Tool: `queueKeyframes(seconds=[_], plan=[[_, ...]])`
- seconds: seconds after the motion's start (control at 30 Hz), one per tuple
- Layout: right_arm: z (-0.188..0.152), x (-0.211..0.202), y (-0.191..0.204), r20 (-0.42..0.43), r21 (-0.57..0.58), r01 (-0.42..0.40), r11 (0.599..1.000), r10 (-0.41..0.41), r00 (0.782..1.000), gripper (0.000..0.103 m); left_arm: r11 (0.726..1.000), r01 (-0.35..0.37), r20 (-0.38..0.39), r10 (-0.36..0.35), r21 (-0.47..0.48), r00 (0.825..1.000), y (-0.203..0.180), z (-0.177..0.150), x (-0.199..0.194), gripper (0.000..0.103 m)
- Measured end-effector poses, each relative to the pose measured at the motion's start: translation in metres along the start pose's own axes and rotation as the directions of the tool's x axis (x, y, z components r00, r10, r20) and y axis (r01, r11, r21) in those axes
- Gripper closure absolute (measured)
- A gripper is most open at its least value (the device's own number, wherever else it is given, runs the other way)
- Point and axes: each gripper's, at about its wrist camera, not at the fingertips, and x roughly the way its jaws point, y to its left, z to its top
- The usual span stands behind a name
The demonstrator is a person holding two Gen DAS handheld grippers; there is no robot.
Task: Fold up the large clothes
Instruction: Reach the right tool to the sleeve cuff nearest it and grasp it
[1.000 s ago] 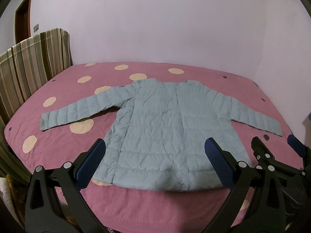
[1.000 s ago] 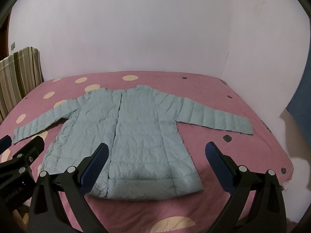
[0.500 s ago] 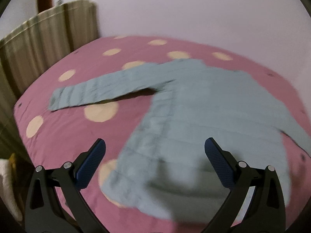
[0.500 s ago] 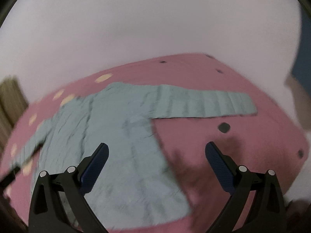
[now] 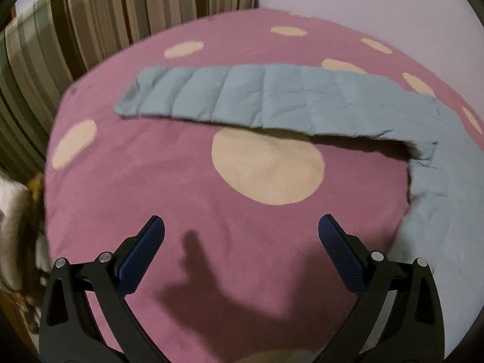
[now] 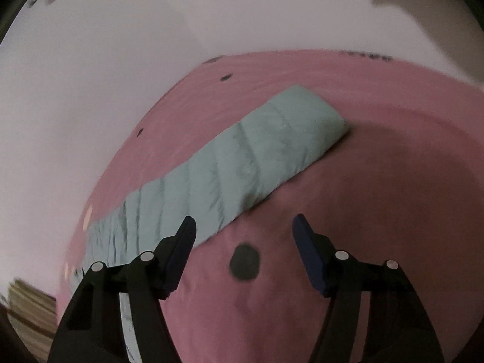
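A light blue quilted jacket lies flat on the pink bed. In the left wrist view its left sleeve (image 5: 248,96) stretches across the bed, cuff to the left, and the body (image 5: 435,199) runs off the right edge. My left gripper (image 5: 241,234) is open and empty, above bare bedspread short of the sleeve. In the right wrist view the right sleeve (image 6: 236,163) runs diagonally, cuff up and to the right. My right gripper (image 6: 243,233) is open and empty, its left finger over the sleeve's near edge.
The pink bedspread (image 5: 169,187) has large cream dots (image 5: 269,169) and small dark dots (image 6: 244,262). A striped headboard or cushion (image 5: 60,39) stands left of the bed. White walls (image 6: 121,45) border the bed at the far side.
Both grippers have swung outward and come down close to the bed, the left toward the left sleeve, the right toward the right sleeve. The jacket has not moved. Both stay open.
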Motion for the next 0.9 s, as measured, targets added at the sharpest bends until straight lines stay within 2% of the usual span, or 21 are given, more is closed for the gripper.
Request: queueKeyframes(seconds=[0.1,0.2,0.37,0.5,0.57,0.63,0.77,0.83,0.9], plan=[[0.013,0.018,-0.020,-0.002,0.111,-0.035,0.993,0.036,0.999,0.037,0.999,0.007,-0.050,-0.009,-0.037,0.999,0.006,-0.002,0.016,0.002],[0.023,0.028,-0.034,0.026,0.188,-0.057,0.980,0.053,0.998,0.037,1.000,-0.001,-0.022,0.000,-0.028,1.000,0.004,-0.005,0.018,0.002],[0.035,0.038,-0.041,0.060,0.240,-0.072,0.968,0.060,0.996,0.037,1.000,-0.003,-0.013,0.003,-0.023,1.000,0.004,-0.007,0.019,0.002],[0.034,0.041,-0.037,0.088,0.228,-0.053,0.972,0.033,0.996,0.037,1.000,-0.005,-0.011,0.005,-0.021,1.000,0.004,-0.007,0.019,0.002],[0.033,0.043,-0.035,0.092,0.227,-0.029,0.974,0.008,0.996,0.052,1.000,-0.005,-0.011,0.005,-0.021,1.000,0.004,-0.007,0.019,0.002],[0.033,0.044,-0.039,0.097,0.252,-0.039,0.967,0.015,0.995,0.061,1.000,-0.006,-0.010,0.005,-0.021,1.000,0.004,-0.008,0.018,0.002],[0.030,0.031,-0.046,0.130,0.297,-0.100,0.950,0.064,0.989,0.063,1.000,-0.005,-0.011,0.005,-0.021,1.000,0.005,-0.008,0.018,0.002],[0.033,0.019,-0.057,0.197,0.343,-0.105,0.933,0.038,0.980,0.063,1.000,-0.004,-0.011,0.003,-0.021,1.000,0.005,-0.007,0.019,0.002],[0.038,0.021,-0.069,0.198,0.371,-0.110,0.922,0.037,0.980,0.061,1.000,-0.005,-0.011,0.005,-0.020,1.000,0.004,-0.007,0.019,0.002]])
